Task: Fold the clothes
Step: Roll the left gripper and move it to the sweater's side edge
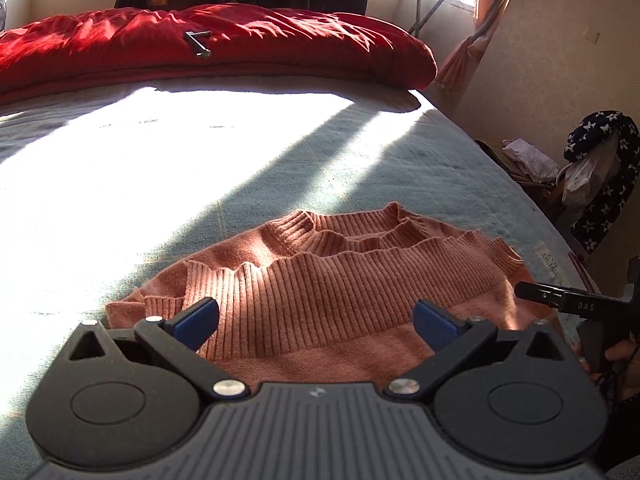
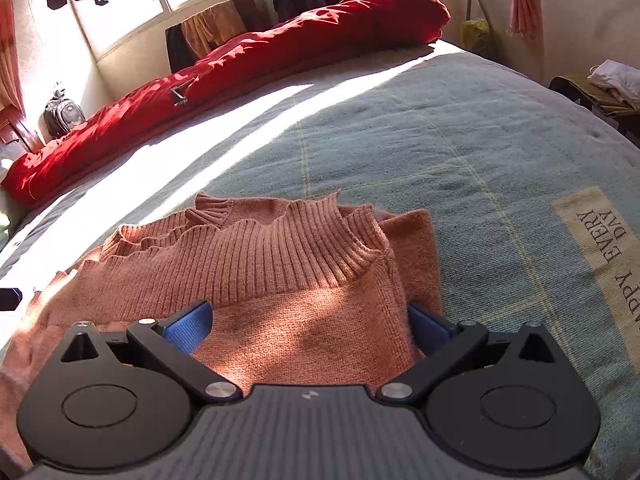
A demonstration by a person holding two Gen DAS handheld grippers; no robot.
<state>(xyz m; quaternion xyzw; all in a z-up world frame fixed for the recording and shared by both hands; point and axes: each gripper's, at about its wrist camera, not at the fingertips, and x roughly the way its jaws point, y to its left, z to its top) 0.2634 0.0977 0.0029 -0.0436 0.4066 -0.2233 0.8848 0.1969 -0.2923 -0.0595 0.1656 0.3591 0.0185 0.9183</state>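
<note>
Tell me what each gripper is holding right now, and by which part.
Nothing is held. The left gripper and the right gripper both have their jaws spread wide over the folded pink sweater, which lies on the bed unclamped.

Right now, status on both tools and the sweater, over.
Left tool open, right tool open, both low over the sweater. Sweater folded on the blue bedcover. Nothing in the way.
</note>
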